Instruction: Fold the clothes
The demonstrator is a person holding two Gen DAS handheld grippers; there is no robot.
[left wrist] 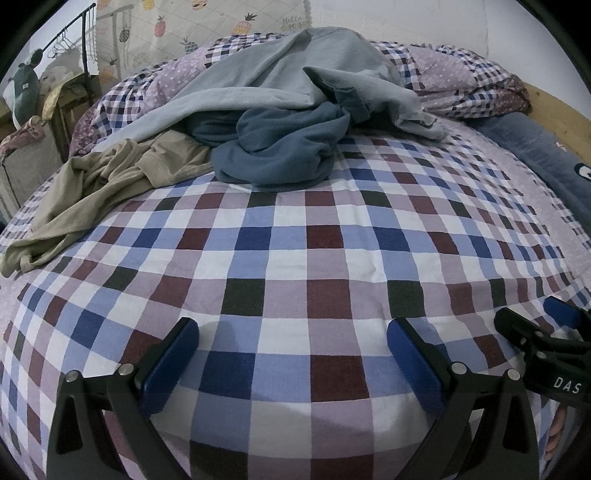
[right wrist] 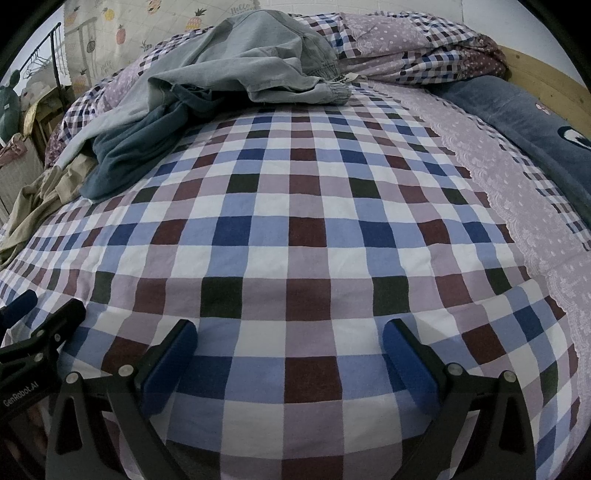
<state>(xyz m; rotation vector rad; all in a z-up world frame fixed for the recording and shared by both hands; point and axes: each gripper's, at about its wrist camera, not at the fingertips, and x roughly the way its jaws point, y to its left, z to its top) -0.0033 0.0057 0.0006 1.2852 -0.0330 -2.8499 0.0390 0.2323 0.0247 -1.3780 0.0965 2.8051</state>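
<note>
left gripper [left wrist: 291, 354] and right gripper [right wrist: 290, 356] both spread wide, empty, low over checked sheet [left wrist: 295, 258]; clothes pile [left wrist: 280, 147] straight ahead at far side, well apart; left gripper nearer; dark blue garment [left wrist: 284, 151] frontmost.

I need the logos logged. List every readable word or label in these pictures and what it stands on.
"DAS": on the right tongs' black body, seen from the left wrist view.
"GenRobot.AI": on the left tongs' body, seen from the right wrist view.
"Hello": on the pineapple-print cloth at the wall; the word beneath is blurred.
Tag on the light grey garment: too small to read.
</note>
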